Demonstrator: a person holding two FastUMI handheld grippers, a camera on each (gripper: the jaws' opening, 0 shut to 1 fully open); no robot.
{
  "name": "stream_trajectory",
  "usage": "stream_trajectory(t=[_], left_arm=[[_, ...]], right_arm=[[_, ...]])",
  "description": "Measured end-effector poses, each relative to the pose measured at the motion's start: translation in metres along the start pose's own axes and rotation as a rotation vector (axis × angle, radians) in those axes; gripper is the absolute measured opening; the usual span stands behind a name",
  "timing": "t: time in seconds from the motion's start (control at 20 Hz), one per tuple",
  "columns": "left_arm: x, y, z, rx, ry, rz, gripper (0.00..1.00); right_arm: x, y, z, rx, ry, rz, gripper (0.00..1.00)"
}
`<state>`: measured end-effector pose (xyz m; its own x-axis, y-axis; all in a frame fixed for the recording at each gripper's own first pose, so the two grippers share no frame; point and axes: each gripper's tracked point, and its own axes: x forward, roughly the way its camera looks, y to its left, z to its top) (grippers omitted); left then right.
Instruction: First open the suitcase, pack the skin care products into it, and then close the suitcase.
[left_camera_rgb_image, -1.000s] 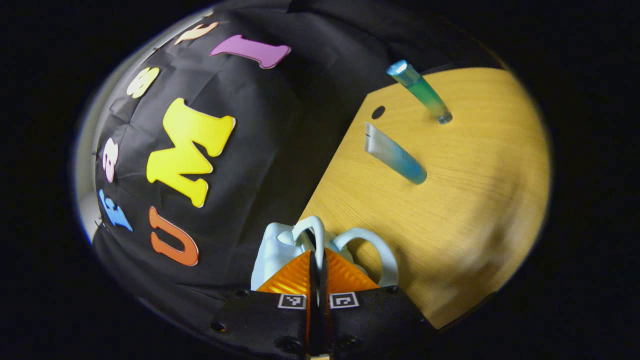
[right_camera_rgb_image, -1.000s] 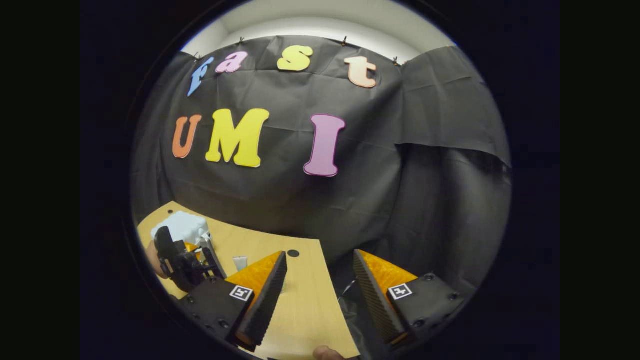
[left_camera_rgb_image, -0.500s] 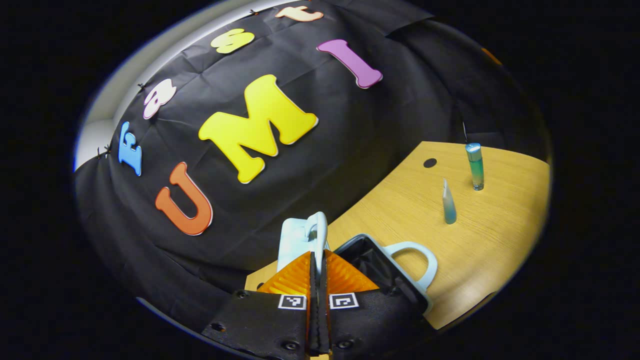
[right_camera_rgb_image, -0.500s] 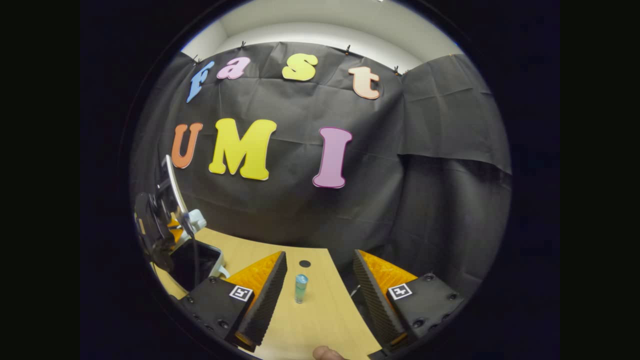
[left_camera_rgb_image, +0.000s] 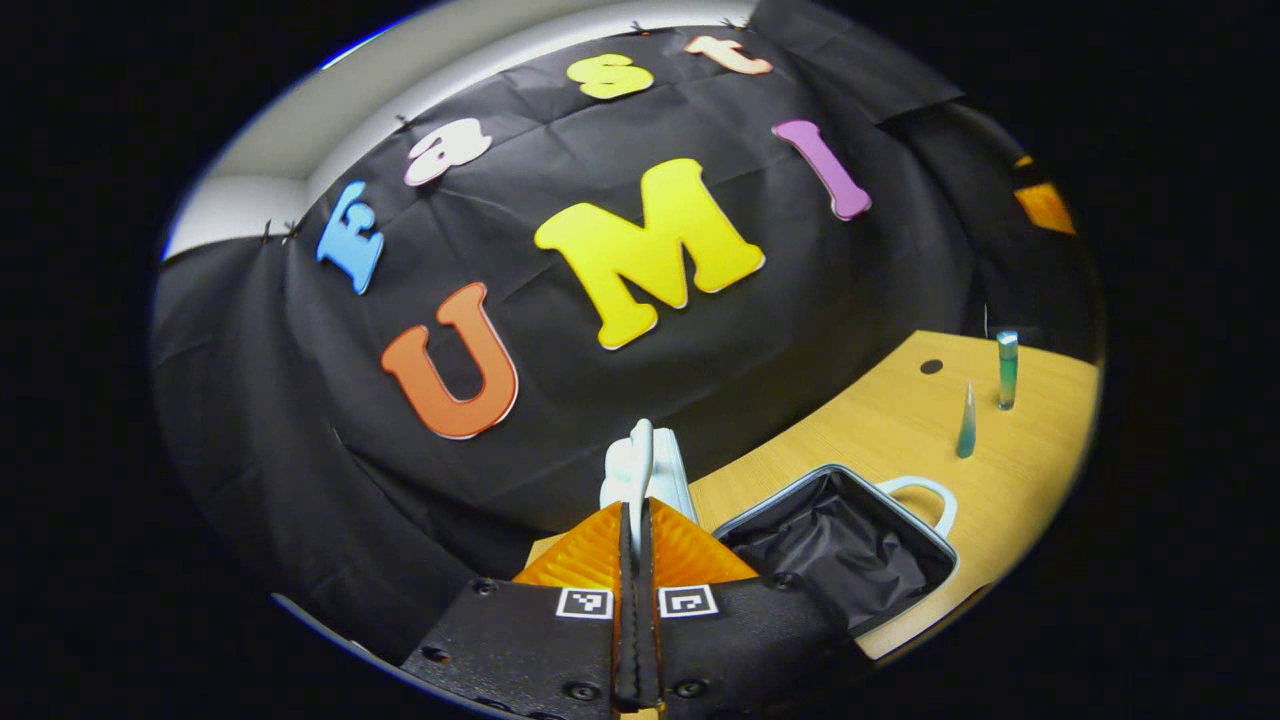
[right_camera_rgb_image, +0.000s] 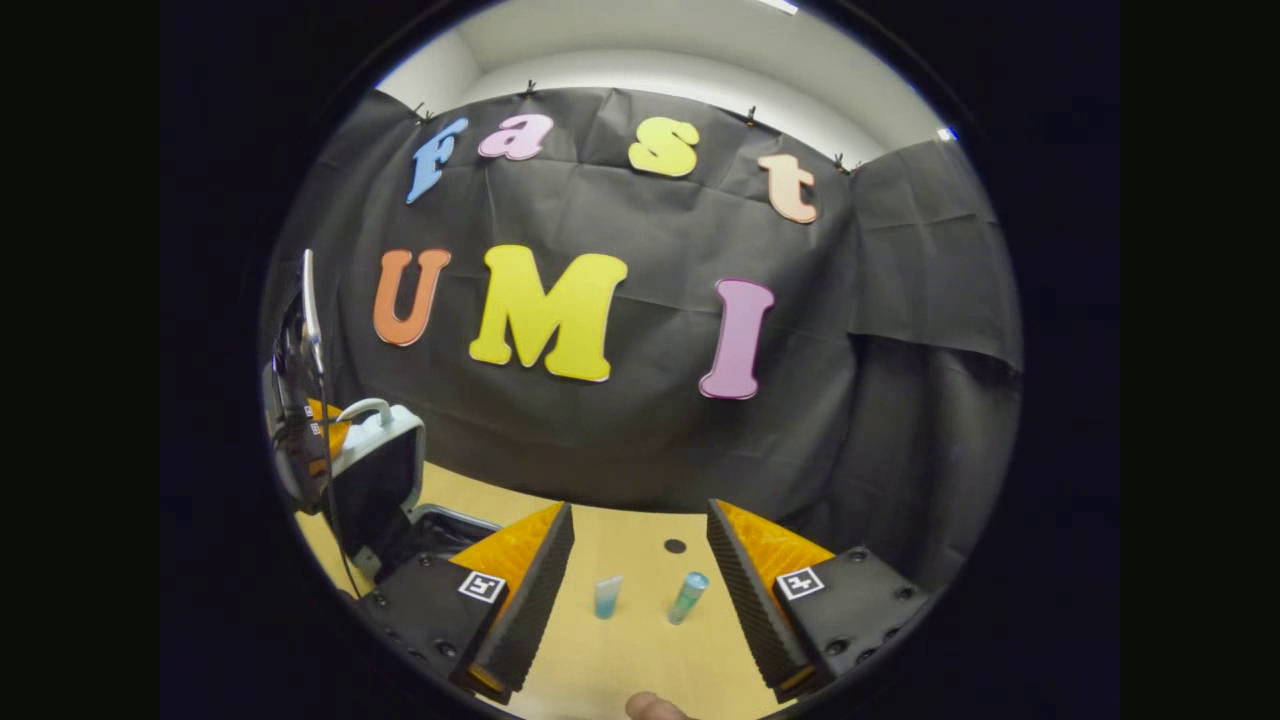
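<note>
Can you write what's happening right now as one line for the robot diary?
suitcase: open, lid up | left tool: shut on lid handle | right tool: open | tube, bottle: standing on table

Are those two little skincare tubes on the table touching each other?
Apart. The right gripper view shows bare table between the tube and the bottle.

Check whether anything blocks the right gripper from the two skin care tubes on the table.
Nothing visible does. The right gripper is open, and the flat blue squeeze tube and round teal bottle stand upright on bare wooden table ahead between its fingers. The open light blue suitcase sits off to the left.
</note>
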<state>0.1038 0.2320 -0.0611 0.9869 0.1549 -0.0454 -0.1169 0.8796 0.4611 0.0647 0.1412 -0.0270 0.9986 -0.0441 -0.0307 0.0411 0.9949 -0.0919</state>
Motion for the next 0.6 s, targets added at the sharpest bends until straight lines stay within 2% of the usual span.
stream_trajectory(t=[0.25,0.5,0.6], left_arm=[[0.004,0.065,-0.042,-0.082,0.001,0.034,0.02],[0.023,0.119,-0.106,-0.207,0.024,0.037,0.02],[0.034,0.136,-0.142,-0.203,0.066,0.044,0.03]], right_arm=[[-0.001,0.045,-0.001,-0.015,0.034,0.008,0.8],[-0.005,0.057,0.01,0.005,0.033,-0.039,0.8],[-0.008,0.06,0.013,0.008,0.035,-0.046,0.8]])
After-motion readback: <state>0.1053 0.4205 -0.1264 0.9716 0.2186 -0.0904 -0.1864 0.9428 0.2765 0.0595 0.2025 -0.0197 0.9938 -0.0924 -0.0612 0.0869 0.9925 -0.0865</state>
